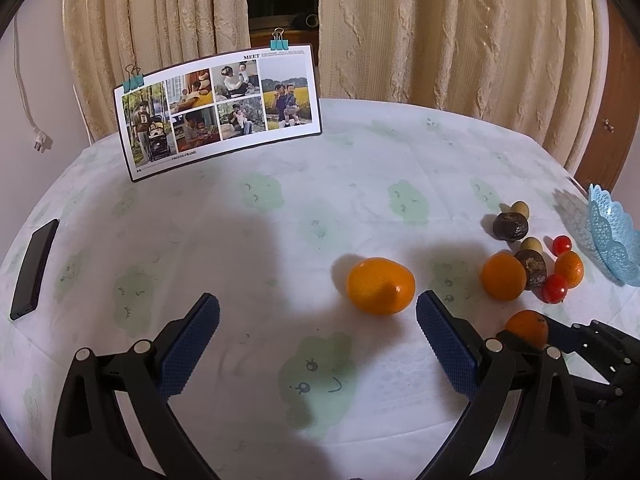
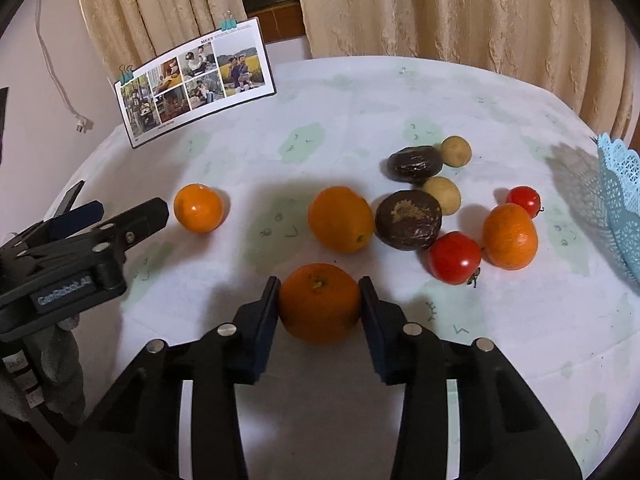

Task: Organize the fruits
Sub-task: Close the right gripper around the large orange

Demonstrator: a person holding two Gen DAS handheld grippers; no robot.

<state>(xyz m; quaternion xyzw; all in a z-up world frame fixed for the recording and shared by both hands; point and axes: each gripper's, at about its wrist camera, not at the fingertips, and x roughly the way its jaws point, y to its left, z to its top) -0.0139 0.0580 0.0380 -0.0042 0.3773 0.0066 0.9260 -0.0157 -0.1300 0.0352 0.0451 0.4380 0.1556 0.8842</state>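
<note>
My right gripper (image 2: pixel 319 300) is shut on an orange (image 2: pixel 319 304), with both pads against its sides, low over the table. My left gripper (image 1: pixel 318 308) is open and empty; a loose orange (image 1: pixel 380 286) lies on the cloth just ahead of its right finger. The same orange shows in the right wrist view (image 2: pixel 199 208). More fruit lies in a cluster: two oranges (image 2: pixel 341 219) (image 2: pixel 510 237), two tomatoes (image 2: pixel 455 257) (image 2: pixel 523 199), two dark brown fruits (image 2: pixel 408 220) (image 2: pixel 414 163) and two small tan ones (image 2: pixel 444 194) (image 2: pixel 456 151).
A light blue lacy basket (image 2: pixel 620 200) stands at the right table edge, also in the left wrist view (image 1: pixel 612 240). A clipped photo card (image 1: pixel 220 108) stands at the back left. A black flat device (image 1: pixel 34 268) lies near the left edge. Curtains hang behind the table.
</note>
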